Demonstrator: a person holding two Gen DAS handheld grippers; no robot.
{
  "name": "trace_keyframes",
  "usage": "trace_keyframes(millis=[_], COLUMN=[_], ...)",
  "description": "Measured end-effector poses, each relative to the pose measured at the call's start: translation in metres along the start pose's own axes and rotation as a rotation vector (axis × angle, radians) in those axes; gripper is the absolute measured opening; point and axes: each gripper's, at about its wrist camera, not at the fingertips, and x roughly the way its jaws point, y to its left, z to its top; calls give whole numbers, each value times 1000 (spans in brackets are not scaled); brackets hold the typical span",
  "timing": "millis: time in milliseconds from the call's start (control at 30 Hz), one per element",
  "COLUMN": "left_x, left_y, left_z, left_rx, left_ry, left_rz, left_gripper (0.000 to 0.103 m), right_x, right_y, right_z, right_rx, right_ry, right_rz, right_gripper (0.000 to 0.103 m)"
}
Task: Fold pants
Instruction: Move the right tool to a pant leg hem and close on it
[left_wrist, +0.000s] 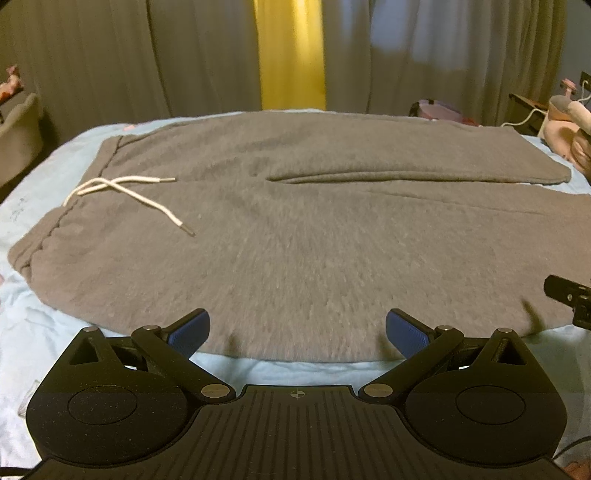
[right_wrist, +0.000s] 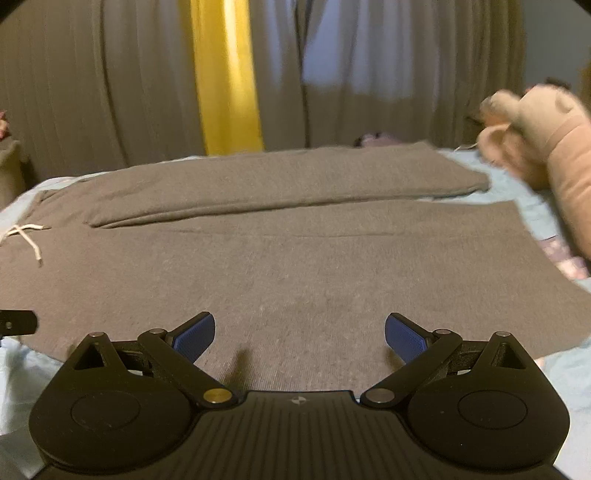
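Grey sweatpants (left_wrist: 295, 229) lie flat on a light blue bed sheet (left_wrist: 33, 173), waistband at the left with a white drawstring (left_wrist: 125, 192), legs running right. They also fill the right wrist view (right_wrist: 295, 266). My left gripper (left_wrist: 297, 334) is open and empty, low over the near edge of the pants around the hip. My right gripper (right_wrist: 299, 338) is open and empty over the near leg. Part of the right gripper (left_wrist: 569, 295) shows at the right edge of the left wrist view.
Grey curtains with a yellow strip (left_wrist: 291, 55) hang behind the bed. A pink plush toy (right_wrist: 546, 147) lies at the right by the leg ends. A grey bin (left_wrist: 18, 129) stands at the left.
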Motion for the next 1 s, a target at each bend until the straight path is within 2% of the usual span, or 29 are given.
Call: trace_keyframes(millis=[100, 233, 333, 400, 433, 467, 500, 567, 700, 800, 867, 933, 1000], left_x=[10, 28, 48, 65, 72, 80, 88, 101, 117, 125, 131, 130, 130], left_y=[7, 21, 35, 48, 53, 60, 67, 75, 85, 94, 104, 117, 125], left_z=[4, 18, 36, 50, 55, 60, 64, 67, 60, 52, 46, 38, 31], left_rx=[-12, -40, -76, -123, -149, -179, -208, -242, -238, -212, -229, -295, -344], left_ry=[0, -21, -49, -68, -74, -82, -88, -100, -148, -165, -156, -171, -188], left_rz=[6, 46, 94, 130, 141, 148, 154, 174, 281, 312, 305, 268, 238], left_gripper=[103, 103, 103, 103, 103, 103, 103, 103, 103, 103, 103, 103, 103], right_x=[19, 43, 77, 99, 116, 129, 145, 172, 233, 280, 304, 327, 340], right_y=[-19, -56, -79, -82, -84, -86, -88, -92, -99, -97, -91, -79, -71], right_z=[11, 51, 103, 135, 154, 170, 187, 211, 248, 261, 269, 279, 284], right_rx=[46, 182, 228, 191, 164, 167, 181, 221, 304, 338, 336, 317, 303], right_ry=[74, 32, 29, 7, -1, -4, -6, -1, 13, 58, 81, 88, 88], right_rz=[51, 81, 25, -14, -38, -38, -39, -44, -70, -113, -130, -141, -159], right_gripper=[99, 99, 97, 82, 79, 71, 57, 42, 41, 42, 44, 45, 53])
